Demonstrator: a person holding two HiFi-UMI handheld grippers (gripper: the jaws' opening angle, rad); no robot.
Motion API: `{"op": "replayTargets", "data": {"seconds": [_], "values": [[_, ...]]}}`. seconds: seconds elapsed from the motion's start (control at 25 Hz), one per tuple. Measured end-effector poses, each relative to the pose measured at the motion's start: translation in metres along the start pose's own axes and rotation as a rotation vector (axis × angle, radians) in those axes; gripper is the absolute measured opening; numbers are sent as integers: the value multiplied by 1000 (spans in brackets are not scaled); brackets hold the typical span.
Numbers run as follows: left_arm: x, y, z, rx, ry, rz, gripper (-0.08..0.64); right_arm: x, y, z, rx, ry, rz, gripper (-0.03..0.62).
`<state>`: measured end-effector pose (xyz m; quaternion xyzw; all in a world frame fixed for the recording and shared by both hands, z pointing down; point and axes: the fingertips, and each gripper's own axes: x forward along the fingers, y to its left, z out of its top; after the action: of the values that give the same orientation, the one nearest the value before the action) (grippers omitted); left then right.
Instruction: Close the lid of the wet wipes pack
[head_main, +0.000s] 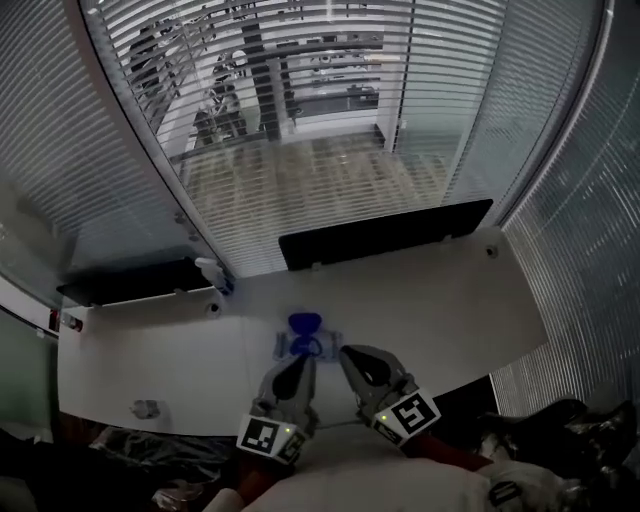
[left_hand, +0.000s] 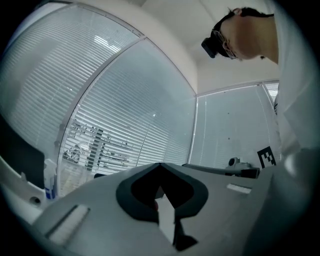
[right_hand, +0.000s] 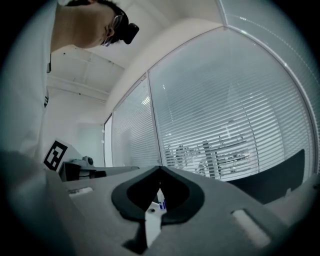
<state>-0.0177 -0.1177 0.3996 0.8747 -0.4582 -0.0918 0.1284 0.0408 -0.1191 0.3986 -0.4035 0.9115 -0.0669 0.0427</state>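
The wet wipes pack (head_main: 303, 343) lies on the white table (head_main: 450, 300) near its front edge, with its round blue lid (head_main: 304, 322) standing up, open. My left gripper (head_main: 303, 362) sits just in front of the pack, jaws together with nothing between them. My right gripper (head_main: 347, 353) is beside it, a little to the pack's right, also shut and empty. Both point level toward the window. In the right gripper view a sliver of white and blue pack (right_hand: 159, 203) shows through the gap in the shut gripper (right_hand: 160, 168). The left gripper (left_hand: 160, 164) looks the same in its own view.
Two black panels (head_main: 385, 235) (head_main: 130, 281) stand along the table's back edge before glass walls with blinds. A small white bottle (head_main: 212, 272) stands at the back left. A small grey object (head_main: 146, 408) lies near the front left.
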Motion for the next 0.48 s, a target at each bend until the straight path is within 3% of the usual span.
{"op": "replayTargets", "data": {"seconds": [0.48], "values": [[14, 6, -8, -11, 29, 25, 3, 1, -15, -1, 8, 14, 1, -2]]}}
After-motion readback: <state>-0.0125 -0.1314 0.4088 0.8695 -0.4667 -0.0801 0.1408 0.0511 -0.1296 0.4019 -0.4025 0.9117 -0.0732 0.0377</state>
